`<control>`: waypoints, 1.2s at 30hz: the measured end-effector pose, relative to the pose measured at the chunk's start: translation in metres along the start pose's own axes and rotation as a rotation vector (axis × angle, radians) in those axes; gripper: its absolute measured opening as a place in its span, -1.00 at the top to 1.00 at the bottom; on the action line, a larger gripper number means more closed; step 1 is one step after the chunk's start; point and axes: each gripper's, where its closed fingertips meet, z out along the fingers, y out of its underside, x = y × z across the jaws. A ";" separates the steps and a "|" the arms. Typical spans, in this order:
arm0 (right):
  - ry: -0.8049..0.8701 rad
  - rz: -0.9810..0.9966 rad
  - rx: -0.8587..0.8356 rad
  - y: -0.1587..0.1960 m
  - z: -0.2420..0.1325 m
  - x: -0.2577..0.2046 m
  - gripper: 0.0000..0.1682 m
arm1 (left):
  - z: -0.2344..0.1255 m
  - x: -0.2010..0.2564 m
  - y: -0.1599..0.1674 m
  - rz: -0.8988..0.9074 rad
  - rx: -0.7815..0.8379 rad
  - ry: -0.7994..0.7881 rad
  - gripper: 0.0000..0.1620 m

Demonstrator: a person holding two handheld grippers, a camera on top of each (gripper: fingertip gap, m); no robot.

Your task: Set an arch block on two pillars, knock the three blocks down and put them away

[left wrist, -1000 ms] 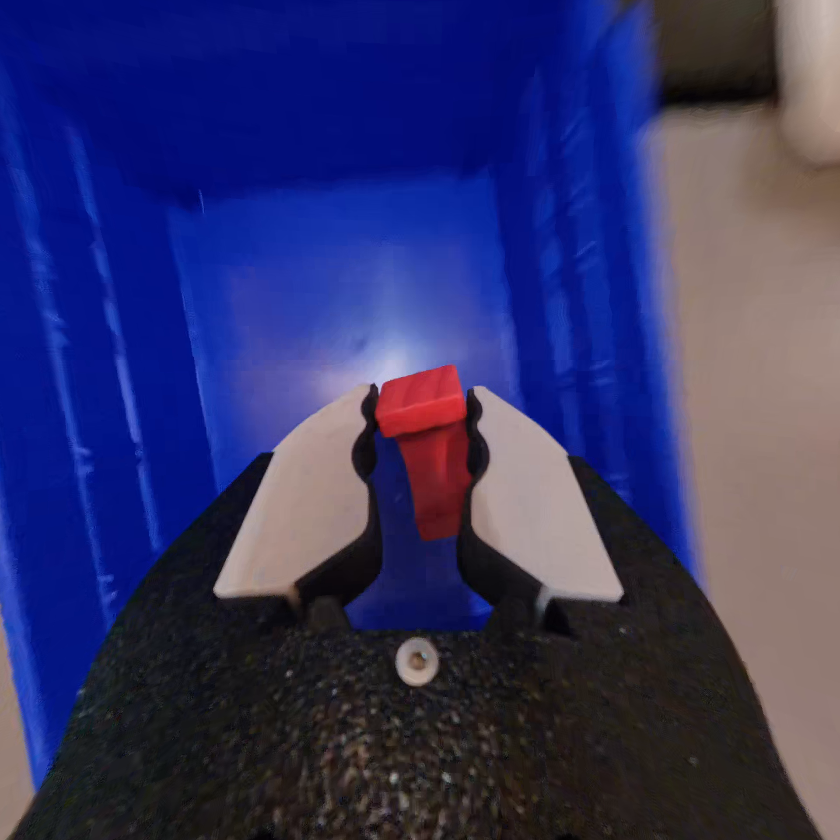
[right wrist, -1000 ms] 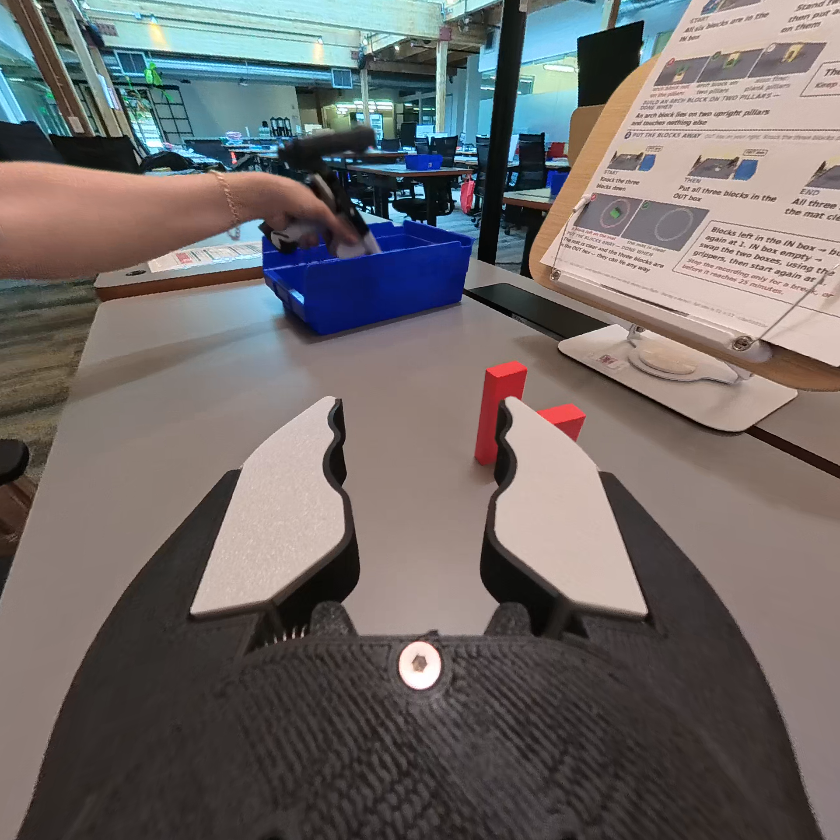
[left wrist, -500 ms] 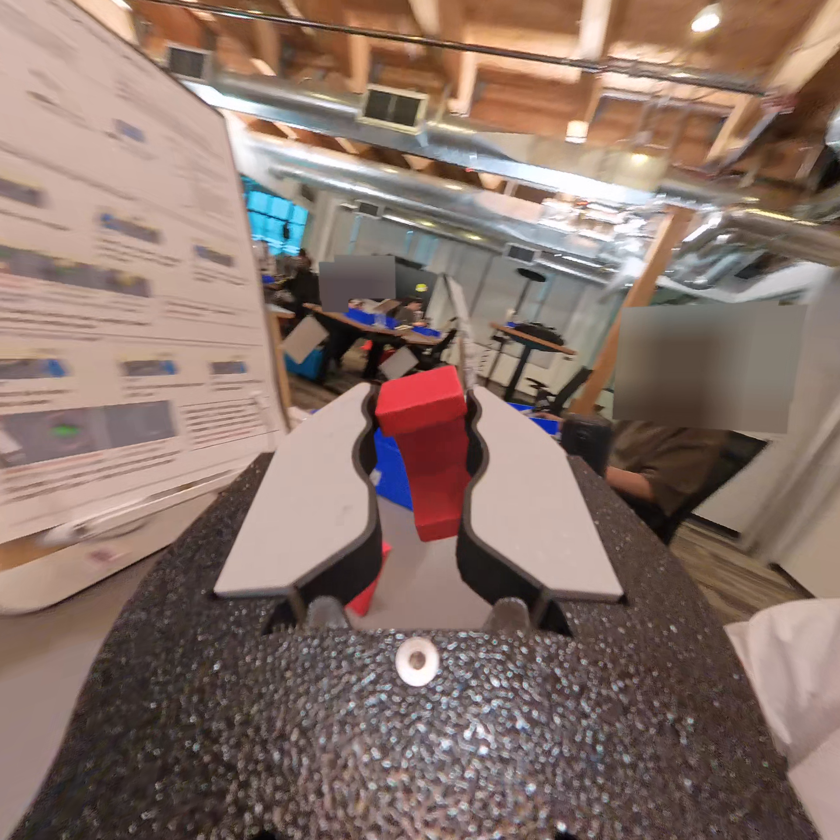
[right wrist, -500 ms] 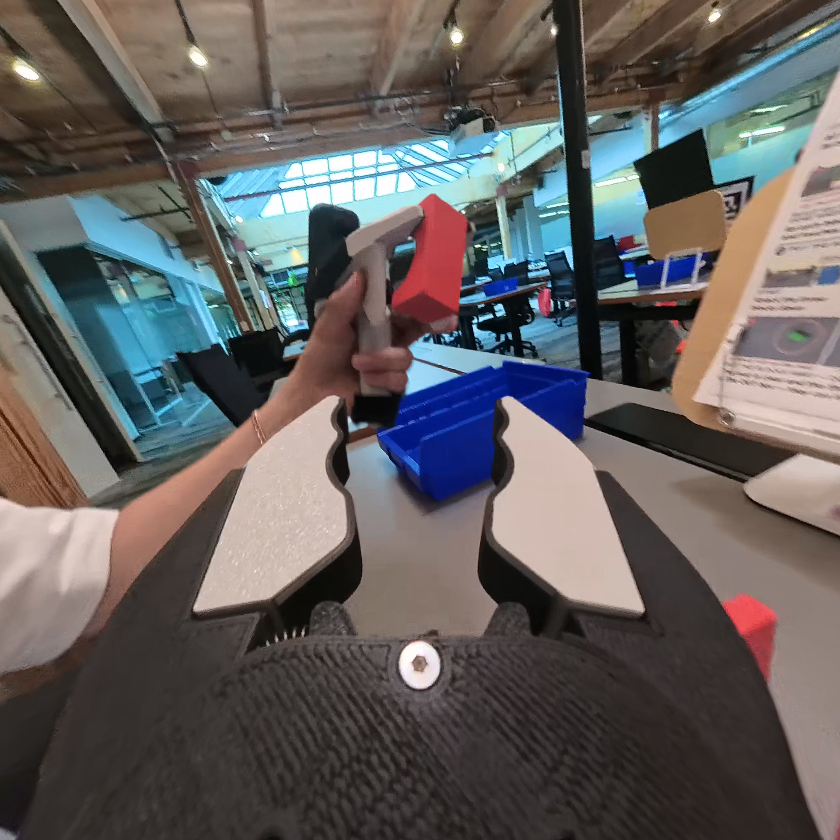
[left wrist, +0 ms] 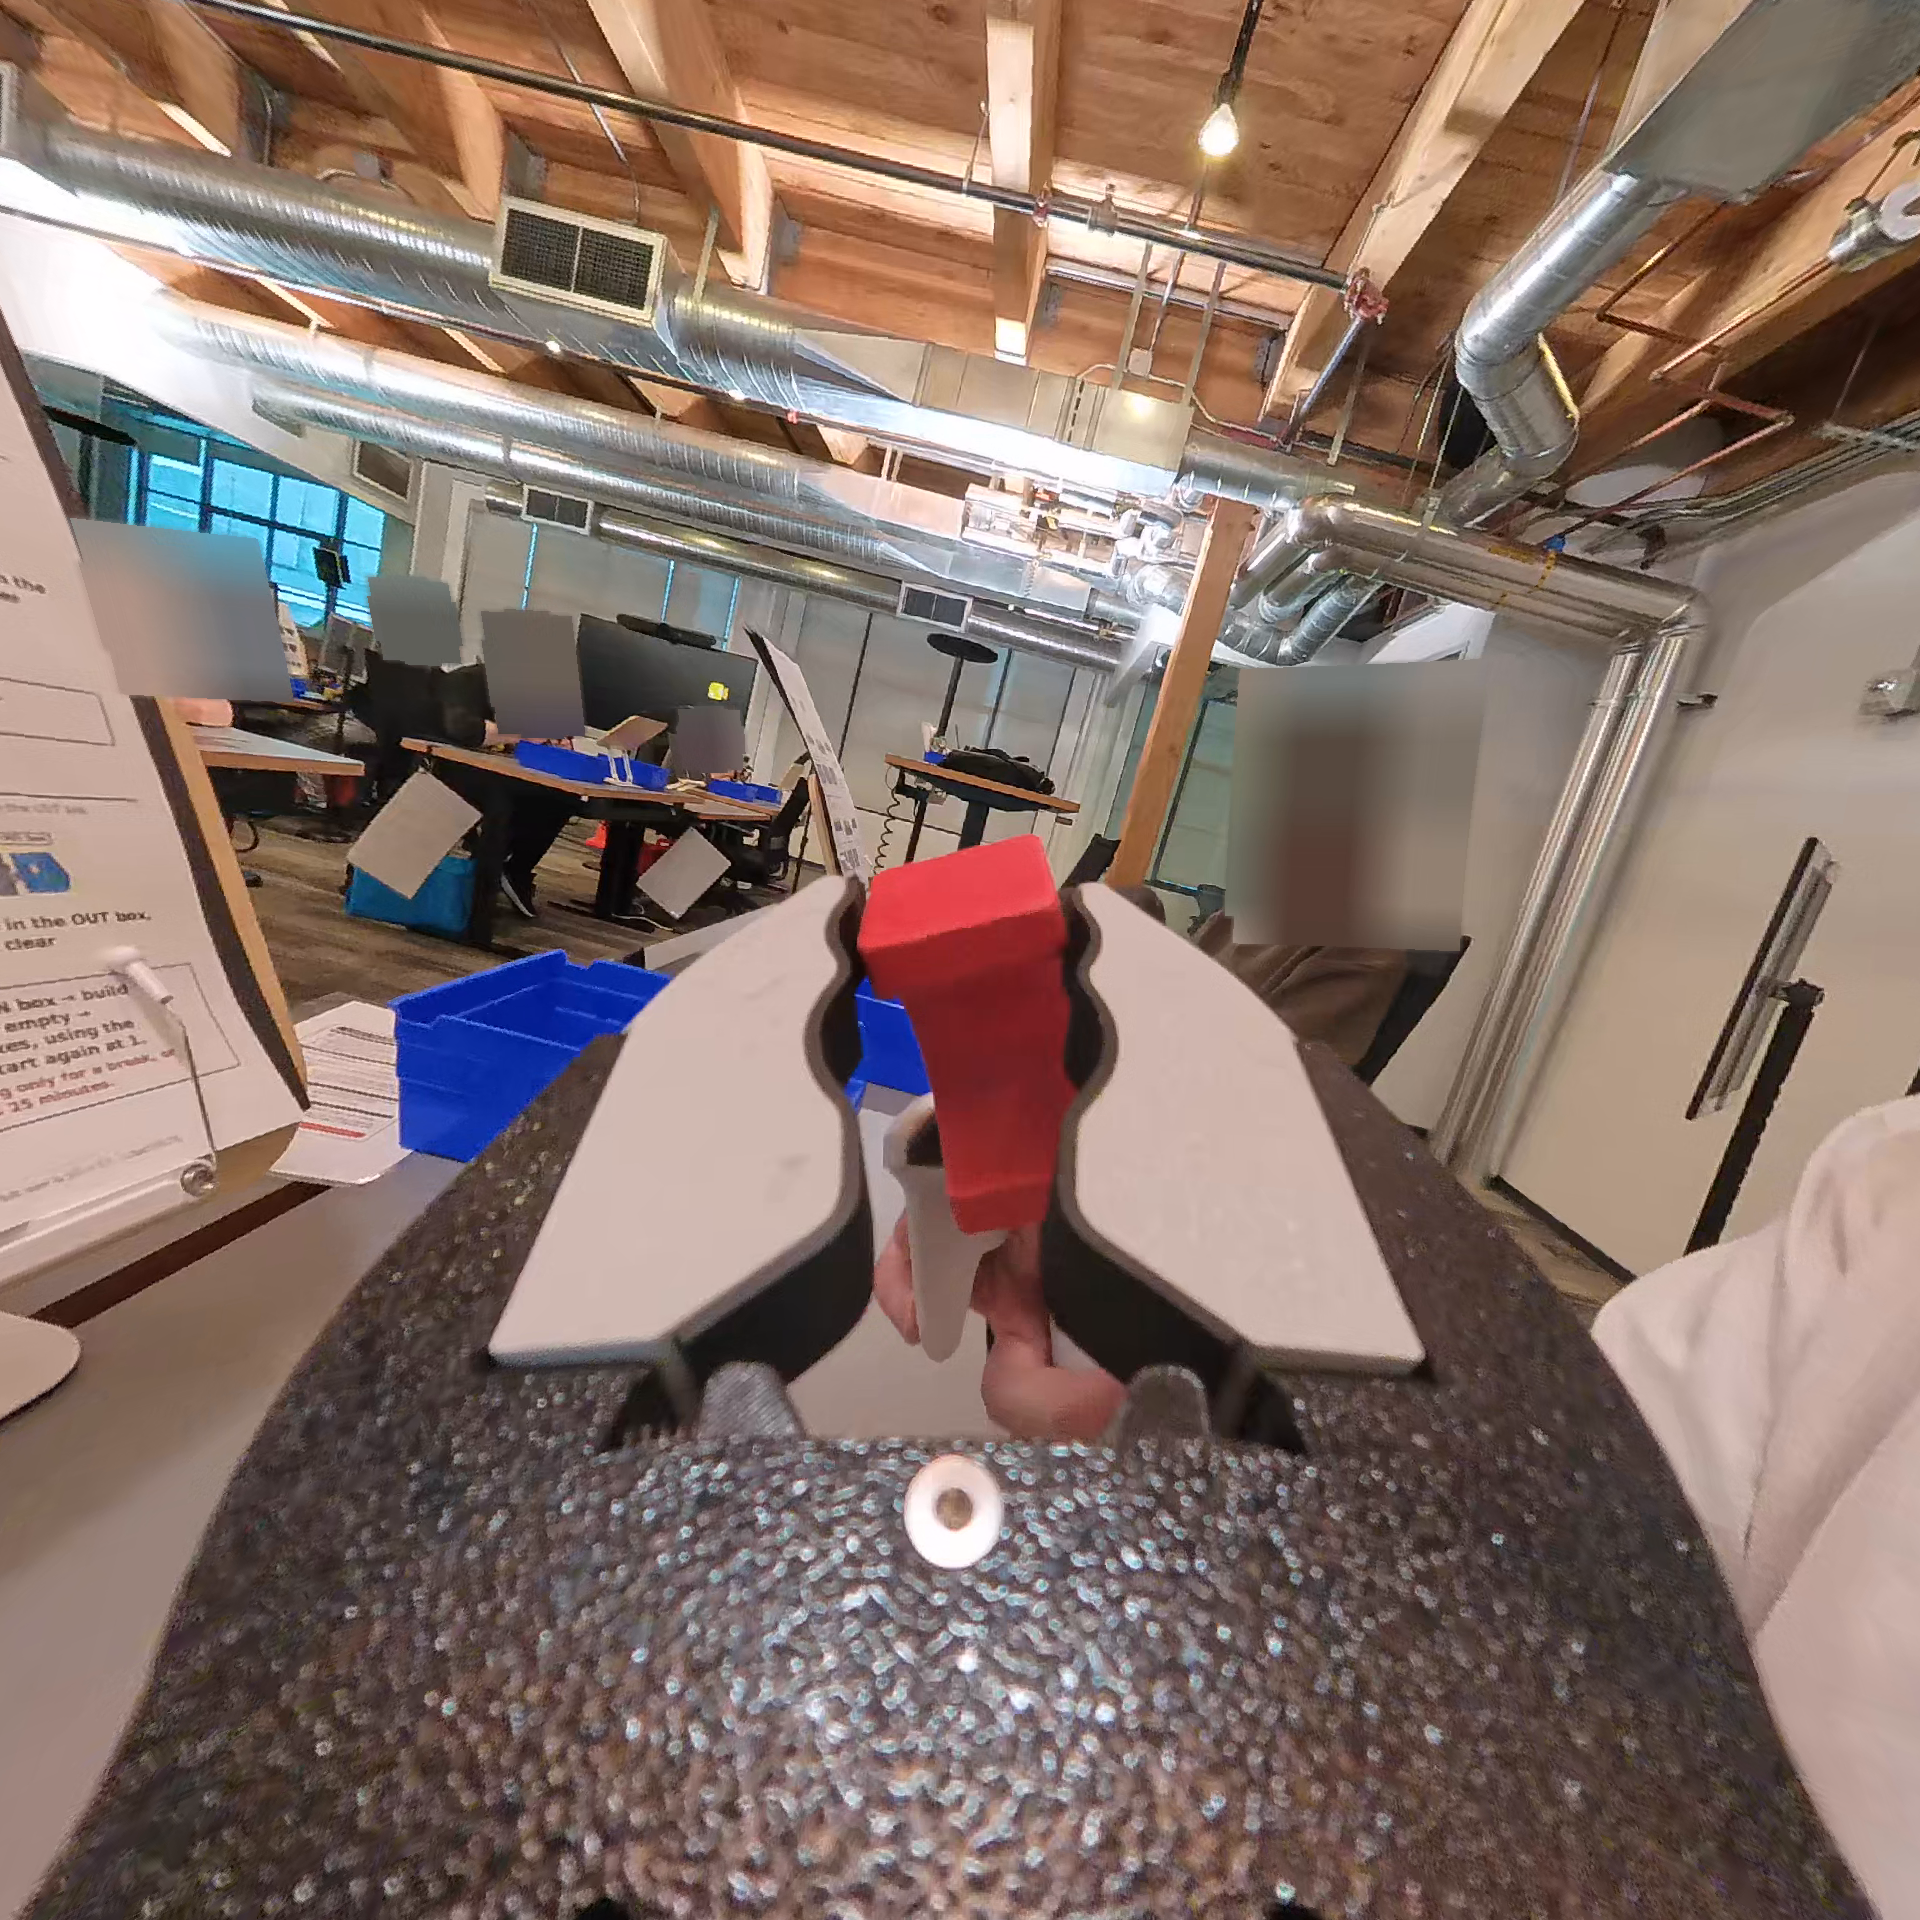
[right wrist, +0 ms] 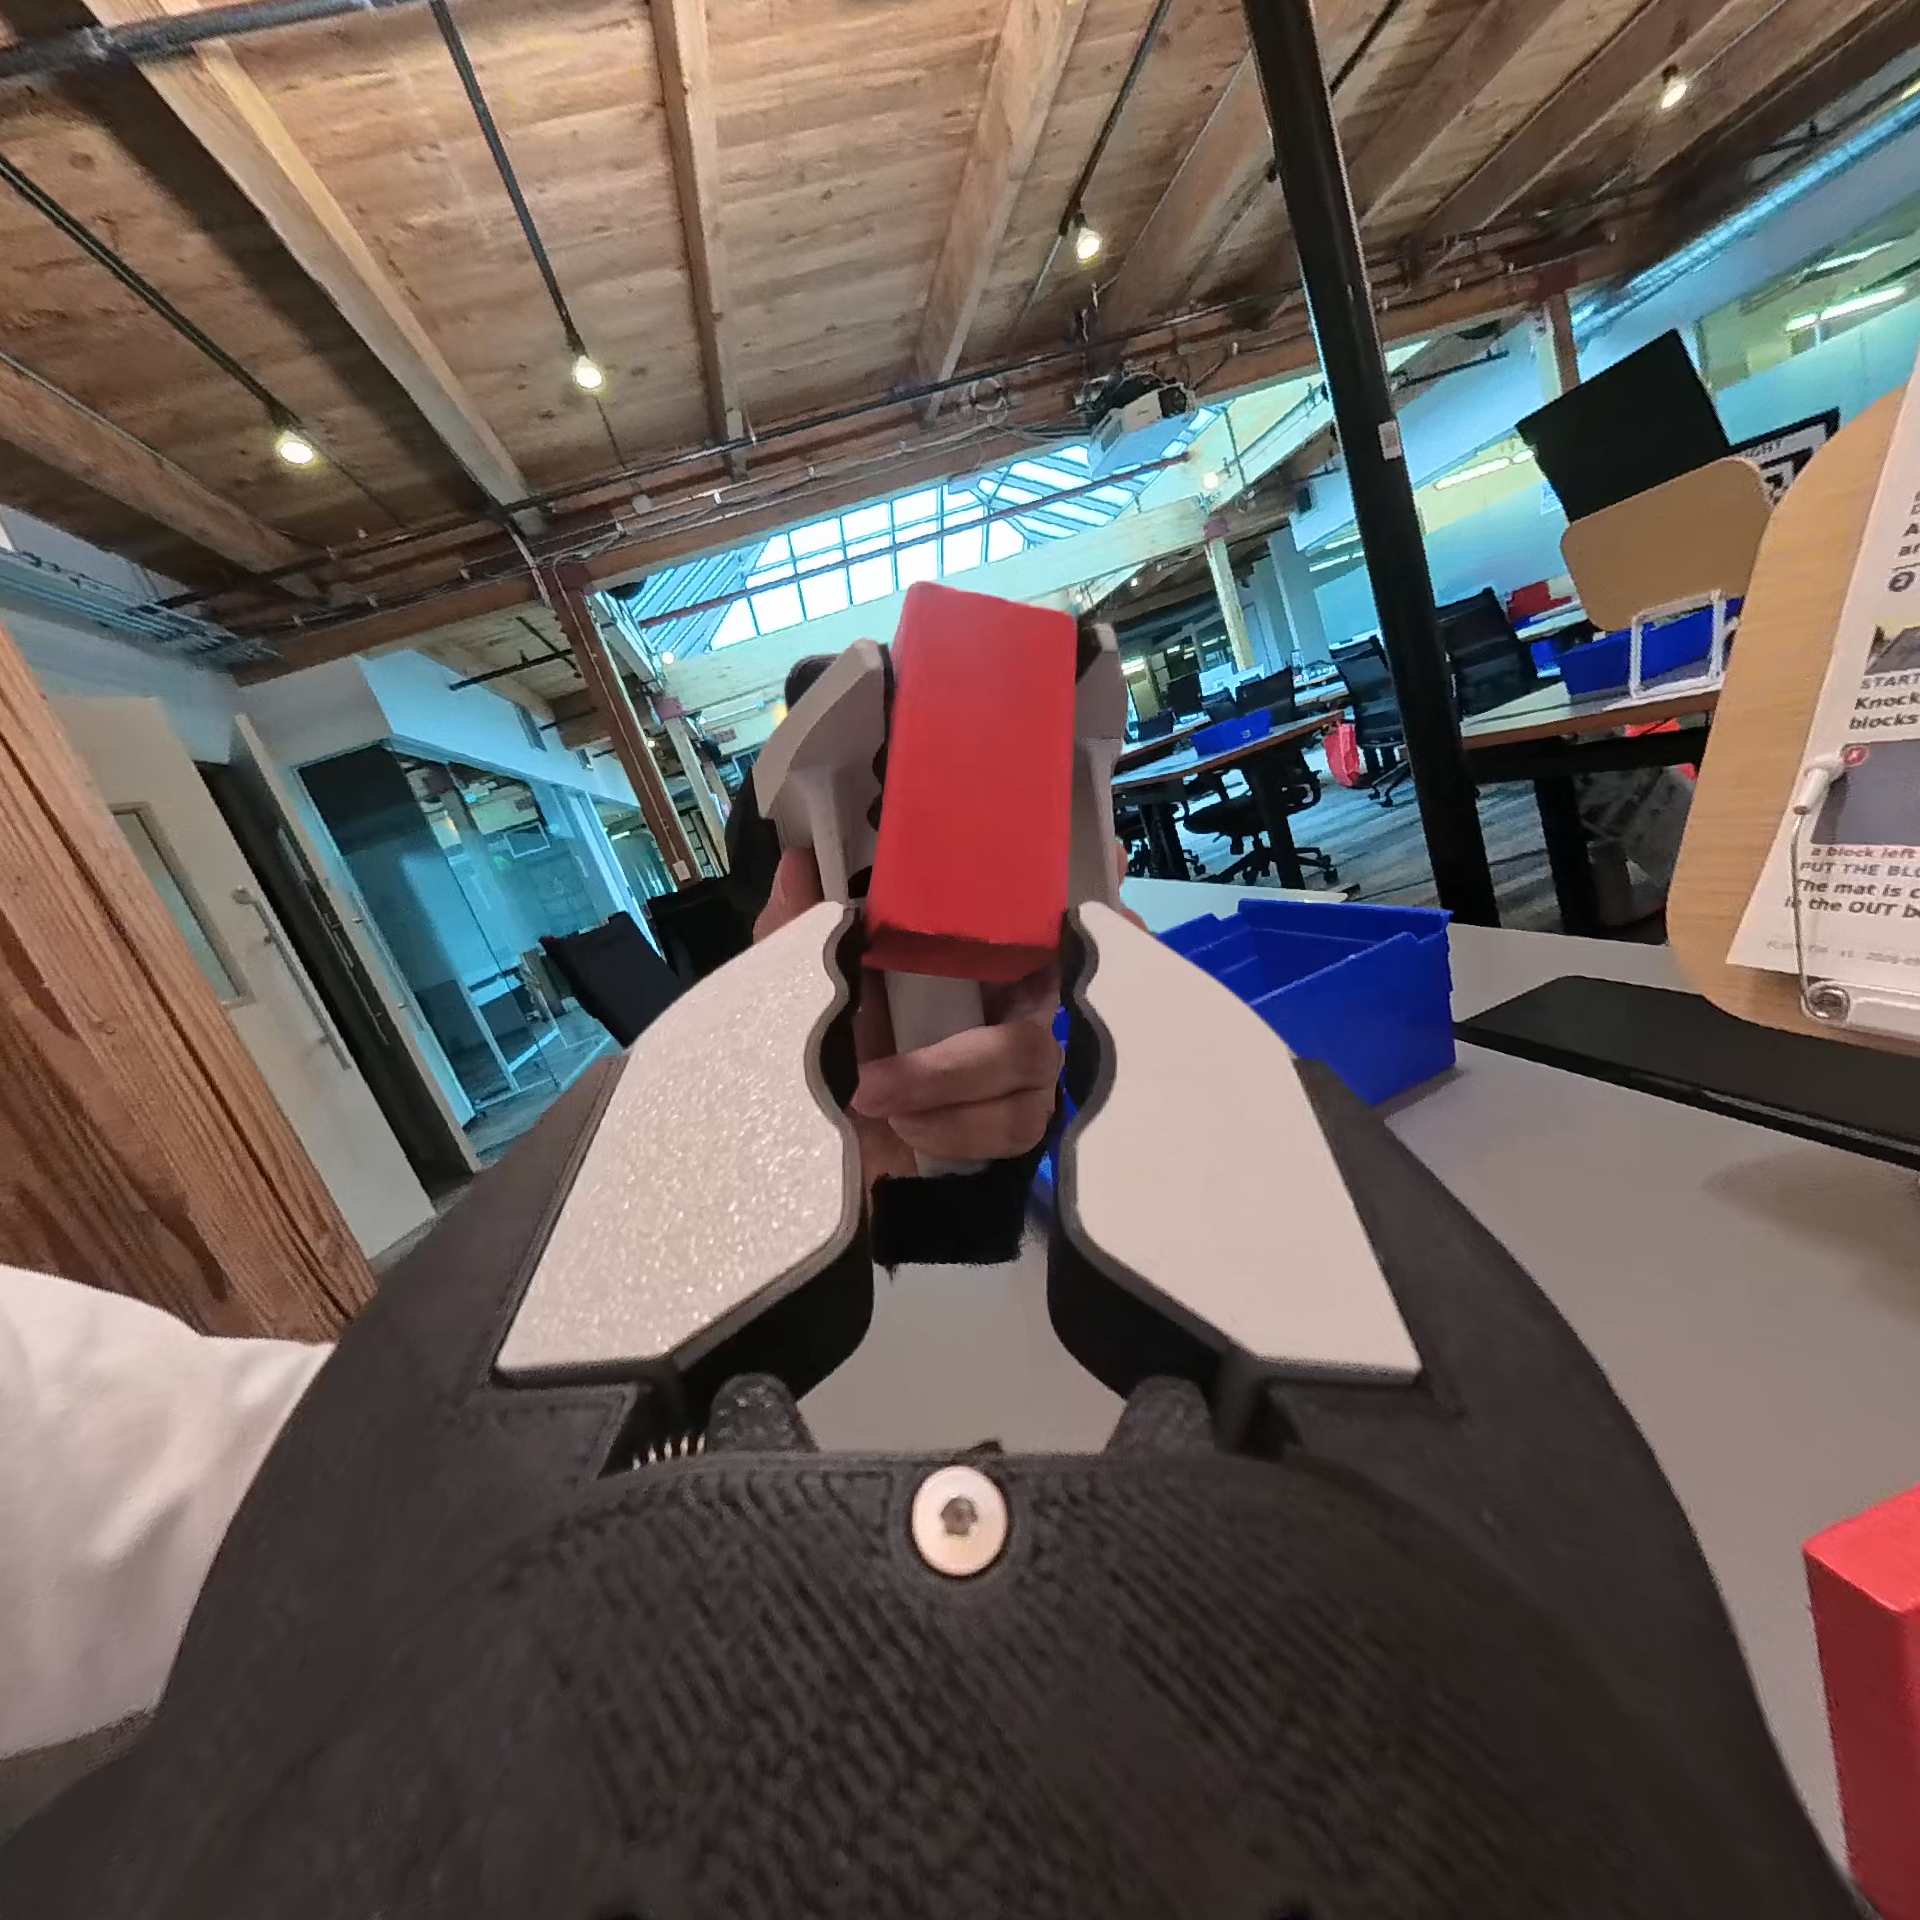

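Note:
My left gripper (left wrist: 961,935) is shut on a red block (left wrist: 966,997) and holds it up in the air, well above the grey table (left wrist: 156,1455). My right gripper (right wrist: 961,940) faces it, and its jaws have closed to the block's width around the near end of the same red block (right wrist: 971,779). The left gripper's grey fingers (right wrist: 821,748) clamp the block's far part, with a hand behind them. In the left wrist view one right finger (left wrist: 925,1236) and a hand show under the block.
A blue bin (right wrist: 1340,997) stands on the table (right wrist: 1558,1247) behind the grippers; it also shows in the left wrist view (left wrist: 499,1039). Another red block (right wrist: 1870,1683) is at the right edge. An instruction board on a stand (left wrist: 94,935) is beside it. A white sleeve (left wrist: 1766,1403) is close.
The left gripper lifted the red block out of the blue bin and swung it up towards the right gripper. The right gripper rose from the table and narrowed its jaws around the block.

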 end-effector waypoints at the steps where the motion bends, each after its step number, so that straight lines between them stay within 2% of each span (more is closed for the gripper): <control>1: 0.000 -0.015 -0.018 0.002 -0.002 0.001 0.56 | -0.001 0.000 0.003 0.002 -0.009 0.005 0.55; 6: 0.021 -0.205 -0.254 0.016 -0.022 0.010 0.57 | -0.007 0.002 0.026 0.051 -0.183 0.019 0.53; 8: 0.048 -0.301 -0.384 0.019 -0.033 0.017 0.57 | -0.009 -0.001 0.035 0.153 -0.291 -0.020 0.52; 10: 0.049 -0.383 -0.527 0.024 -0.047 0.022 0.57 | -0.013 -0.003 0.046 0.283 -0.447 -0.044 0.44; 13: 0.062 -0.471 -0.708 0.026 -0.065 0.032 0.57 | -0.019 -0.009 0.064 0.439 -0.730 -0.057 0.22; 16: 0.064 -0.527 -0.856 0.028 -0.077 0.041 0.57 | -0.018 -0.011 0.077 0.574 -0.970 -0.035 0.20; 19: 0.079 -0.581 -0.952 0.031 -0.081 0.050 0.57 | -0.010 -0.011 0.091 0.605 -1.142 0.015 0.21; 22: 0.077 -0.617 -0.984 0.035 -0.078 0.051 0.57 | 0.001 -0.017 0.101 0.584 -1.233 0.052 0.28; 28: 0.122 -0.649 -1.030 0.032 -0.086 0.062 0.57 | 0.012 -0.024 0.115 0.542 -1.308 0.111 0.62; 32: 0.117 -0.627 -1.045 0.029 -0.091 0.066 0.57 | 0.012 -0.031 0.122 0.567 -1.359 0.107 0.51; 36: 0.120 -0.637 -1.079 0.028 -0.094 0.070 0.57 | 0.013 -0.040 0.128 0.577 -1.388 0.095 0.58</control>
